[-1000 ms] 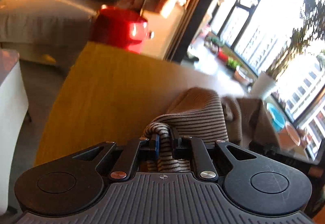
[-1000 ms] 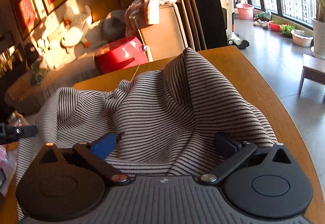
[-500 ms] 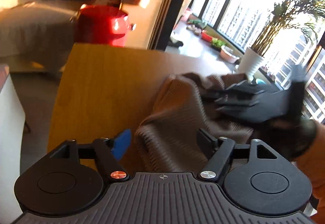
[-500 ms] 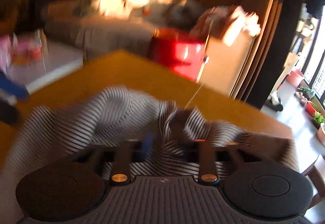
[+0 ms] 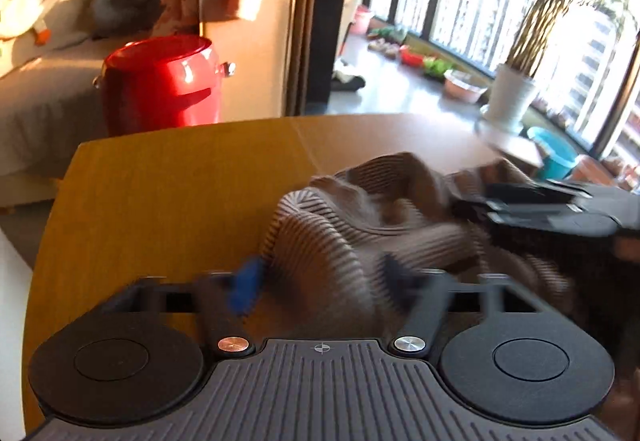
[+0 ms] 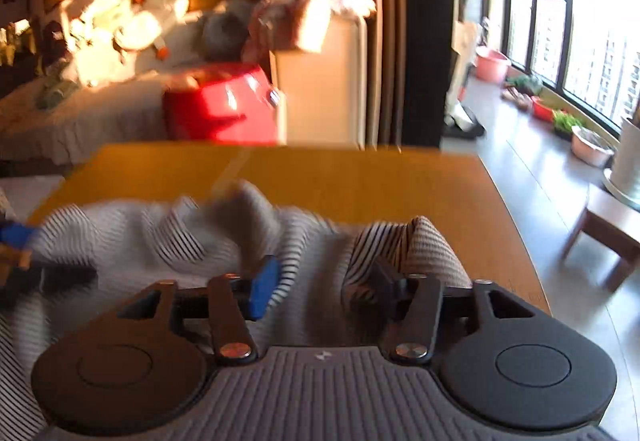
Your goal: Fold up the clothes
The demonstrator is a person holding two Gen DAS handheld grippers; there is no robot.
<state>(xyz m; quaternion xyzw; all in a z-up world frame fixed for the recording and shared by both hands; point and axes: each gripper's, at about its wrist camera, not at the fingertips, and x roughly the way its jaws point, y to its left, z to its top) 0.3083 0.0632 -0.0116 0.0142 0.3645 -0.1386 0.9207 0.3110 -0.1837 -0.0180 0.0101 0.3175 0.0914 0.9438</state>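
A striped knit garment [image 5: 360, 229] lies crumpled on the wooden table [image 5: 180, 181]. My left gripper [image 5: 320, 277] is open, its fingers standing either side of a raised fold of the cloth. In the left wrist view the right gripper [image 5: 532, 205] lies over the garment's right part. In the right wrist view the garment [image 6: 160, 233] spreads left across the table [image 6: 360, 181]. My right gripper [image 6: 324, 281] is open with bunched cloth between and around its fingers. The left gripper's blue pad [image 6: 16, 233] shows at the left edge.
A red bin [image 5: 160, 85] and a cardboard box [image 5: 248, 53] heaped with clothes stand beyond the table's far edge, with a sofa [image 5: 48, 81] behind. Plant pots [image 5: 512, 97] and basins line the windows at right. A low stool [image 6: 612, 229] stands right of the table.
The left gripper let go of the fold it held a second ago and stays open. The right gripper closed on the cloth half a second ago and is open again now.
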